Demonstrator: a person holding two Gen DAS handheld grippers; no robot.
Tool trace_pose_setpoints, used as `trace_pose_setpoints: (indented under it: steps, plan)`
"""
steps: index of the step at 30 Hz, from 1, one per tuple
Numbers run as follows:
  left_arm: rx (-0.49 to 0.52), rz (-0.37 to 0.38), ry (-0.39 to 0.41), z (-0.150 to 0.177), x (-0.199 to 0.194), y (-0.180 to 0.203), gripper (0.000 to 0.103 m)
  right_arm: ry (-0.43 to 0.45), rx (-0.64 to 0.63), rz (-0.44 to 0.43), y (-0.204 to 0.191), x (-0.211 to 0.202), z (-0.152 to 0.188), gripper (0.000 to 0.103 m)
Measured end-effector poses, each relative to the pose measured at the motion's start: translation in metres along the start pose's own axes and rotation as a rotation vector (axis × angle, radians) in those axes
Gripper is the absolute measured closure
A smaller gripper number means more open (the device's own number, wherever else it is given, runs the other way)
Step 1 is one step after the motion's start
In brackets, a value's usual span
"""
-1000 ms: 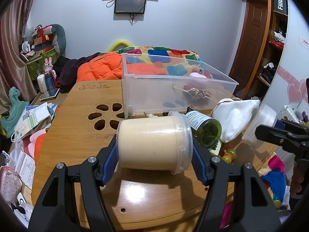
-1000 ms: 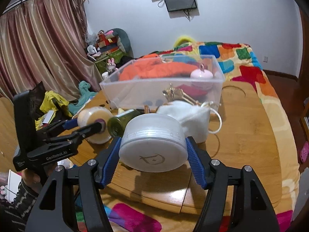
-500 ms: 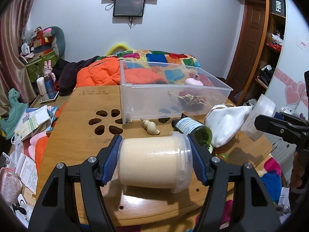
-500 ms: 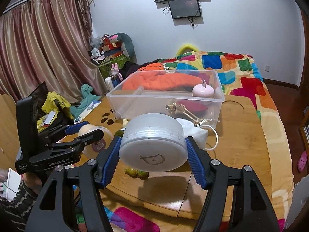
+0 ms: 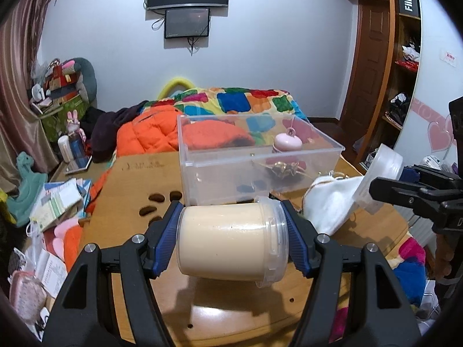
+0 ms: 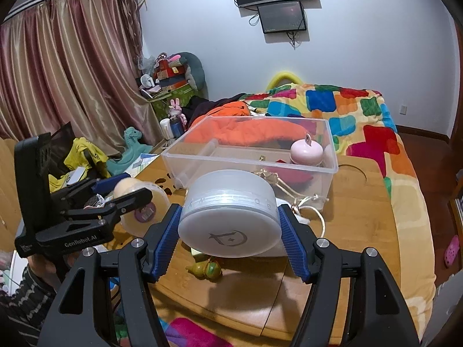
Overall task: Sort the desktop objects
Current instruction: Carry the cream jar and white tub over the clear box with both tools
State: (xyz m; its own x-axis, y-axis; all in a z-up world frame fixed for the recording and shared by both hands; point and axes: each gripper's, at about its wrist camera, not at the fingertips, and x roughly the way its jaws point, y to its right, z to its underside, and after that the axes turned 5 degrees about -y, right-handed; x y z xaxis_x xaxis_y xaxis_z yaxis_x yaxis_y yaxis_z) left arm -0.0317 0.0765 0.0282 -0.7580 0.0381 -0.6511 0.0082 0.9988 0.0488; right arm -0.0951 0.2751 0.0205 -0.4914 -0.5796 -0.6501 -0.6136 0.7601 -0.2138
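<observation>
My left gripper (image 5: pixel 231 241) is shut on a cream-filled clear jar (image 5: pixel 228 241), held on its side above the wooden table (image 5: pixel 237 315). My right gripper (image 6: pixel 230 238) is shut on a round white container (image 6: pixel 228 219), held above the table. The clear plastic bin (image 5: pixel 254 162) stands behind both; it holds a pink round item (image 5: pixel 288 142) and a gold trinket (image 5: pixel 285 169). In the right wrist view the bin (image 6: pixel 249 156) is straight ahead and the left gripper with the jar (image 6: pixel 141 202) is at the left.
A white drawstring pouch (image 5: pixel 330 199) lies right of the bin. A small green gourd charm (image 6: pixel 207 269) lies on the table below the white container. A bed with a colourful quilt (image 6: pixel 347 110) is behind the table. Papers and toys (image 5: pixel 55 202) lie left.
Both grippers have risen and tilted, lifting the jar and the white container higher above the table. The bin now sits lower in view; the green bottle and shell have gone out of sight.
</observation>
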Motion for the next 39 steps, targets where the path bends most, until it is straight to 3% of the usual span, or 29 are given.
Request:
trace_pose_setpoints:
  steps: [21,39]
  plan:
    - [0.063,-0.003,0.06,-0.053,0.001,-0.005,0.037,0.004,-0.042,0.02,0.007,0.01,-0.037,0.041]
    - [0.091,0.032,0.081,-0.099,0.025,-0.011,0.037,0.014,-0.077,0.039,0.013,0.027,-0.079,0.041]
